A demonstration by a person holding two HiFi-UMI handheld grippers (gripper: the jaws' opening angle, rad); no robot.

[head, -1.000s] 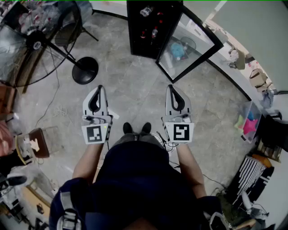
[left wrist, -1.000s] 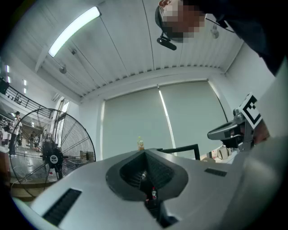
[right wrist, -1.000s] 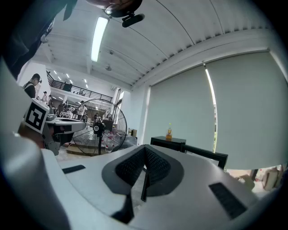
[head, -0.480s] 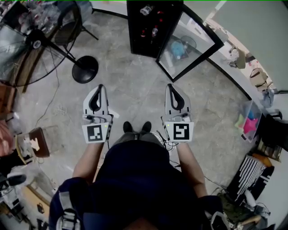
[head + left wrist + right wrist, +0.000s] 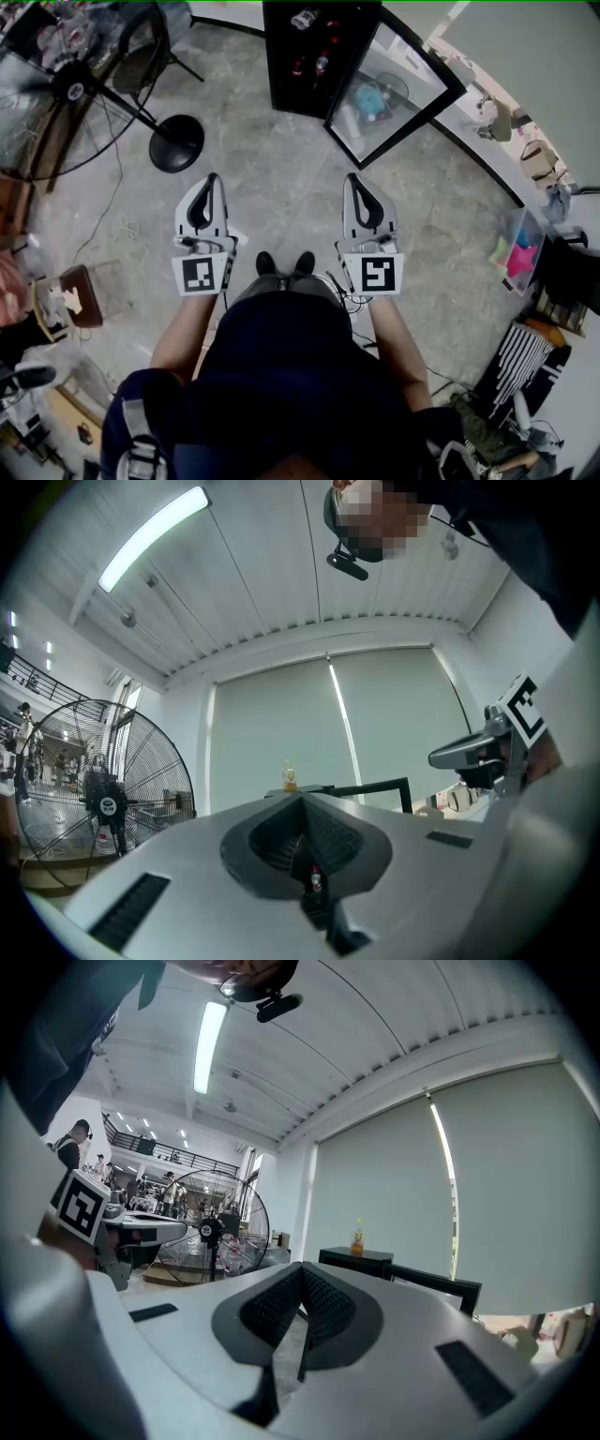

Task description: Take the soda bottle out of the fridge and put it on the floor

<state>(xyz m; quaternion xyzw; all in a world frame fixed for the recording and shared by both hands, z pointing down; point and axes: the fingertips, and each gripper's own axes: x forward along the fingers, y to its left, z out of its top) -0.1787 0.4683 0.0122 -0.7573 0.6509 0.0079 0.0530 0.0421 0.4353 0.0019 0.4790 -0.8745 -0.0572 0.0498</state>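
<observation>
We face the fridge (image 5: 274,56) at the top centre of the head view. Its glass door (image 5: 398,80) is swung open toward the right. The soda bottle (image 5: 322,64) is inside, one of a few small red-labelled bottles in the dark opening, and we cannot tell them apart from here. A second bottle (image 5: 302,19) seems to stand on top.

Both grippers hang level in mid-frame, well short of the fridge. The left gripper (image 5: 210,180) has its fingers pressed together on nothing. The right gripper (image 5: 353,178) likewise has its ribbed fingers closed and empty. Nothing is taken yet.

We judge the soda bottle full but not heavy. It is smooth and round, perhaps damp from the cold, so it may slip or swivel. We would open wide, grip across the body at the label and keep it upright down to the floor (image 5: 281,159).
</observation>
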